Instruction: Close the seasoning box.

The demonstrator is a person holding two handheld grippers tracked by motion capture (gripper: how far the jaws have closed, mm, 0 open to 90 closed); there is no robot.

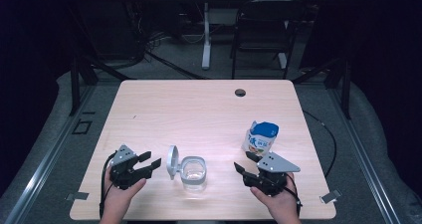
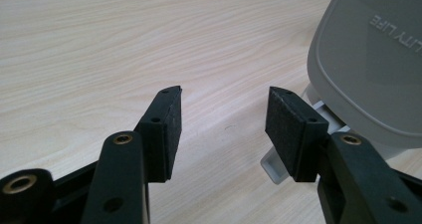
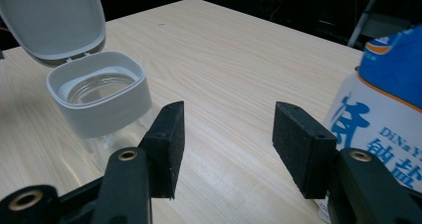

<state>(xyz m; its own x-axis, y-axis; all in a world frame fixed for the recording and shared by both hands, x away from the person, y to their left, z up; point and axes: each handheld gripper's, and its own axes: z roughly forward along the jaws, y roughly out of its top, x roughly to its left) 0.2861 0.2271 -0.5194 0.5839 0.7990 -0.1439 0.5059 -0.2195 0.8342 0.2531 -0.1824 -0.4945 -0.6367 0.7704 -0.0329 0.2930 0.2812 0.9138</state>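
On table (image 1: 164,107): one jar (image 1: 193,172), one bag (image 1: 261,137)

Pale wood surface (image 1: 164,109); open-lidded clear jar (image 1: 193,173) stands near front edge, blue-white pouch (image 1: 260,137) upright to its right.

On the flipped-up grey plastic lid (image 2: 370,59) of the clear jar, raised letters are seen upside down in the left gripper view; only "LITY LIFE" can be read, the beginning being cut off. On the white and blue pouch (image 3: 383,119), standing right of the jar, blue Chinese characters and the Latin letters "DiNaY" are printed; the remainder is cut off.
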